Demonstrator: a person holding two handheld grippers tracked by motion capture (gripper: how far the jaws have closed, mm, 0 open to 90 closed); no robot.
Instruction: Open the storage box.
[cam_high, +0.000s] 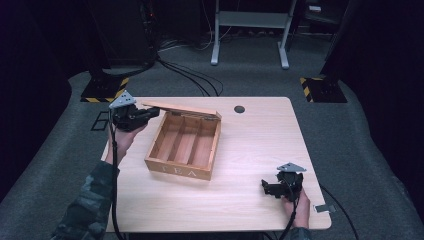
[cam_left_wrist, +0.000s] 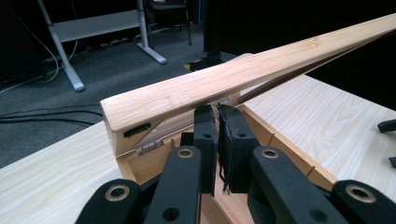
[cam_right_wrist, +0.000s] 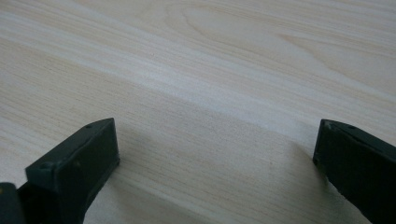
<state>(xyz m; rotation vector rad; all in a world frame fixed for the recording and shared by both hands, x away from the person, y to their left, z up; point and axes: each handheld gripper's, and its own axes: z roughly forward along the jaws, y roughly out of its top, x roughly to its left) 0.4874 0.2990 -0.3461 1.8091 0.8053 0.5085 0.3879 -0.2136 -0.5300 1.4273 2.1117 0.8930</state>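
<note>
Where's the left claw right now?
High view: the left claw is at the table's far-left, at the tea box's raised lid, near its left end.

Camouflage sleeve (cam_high: 85, 205), black tools with brass-ringed screws, grey three-cornered plates

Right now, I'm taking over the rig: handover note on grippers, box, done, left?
Left gripper: jaws close together under the lid edge, near the hinge side, propping it partly up. Whether they pinch anything I can't tell.
Right gripper: open, holds nothing, resting on the table at the near right, away from the box.
Box: mid-table, marked TEA, three compartments, nothing visible in them.
Done: lid lifted off the rim, about half open.
Left: probably swing the lid fully back or shut; steady the box with the right gripper if it slides.
</note>
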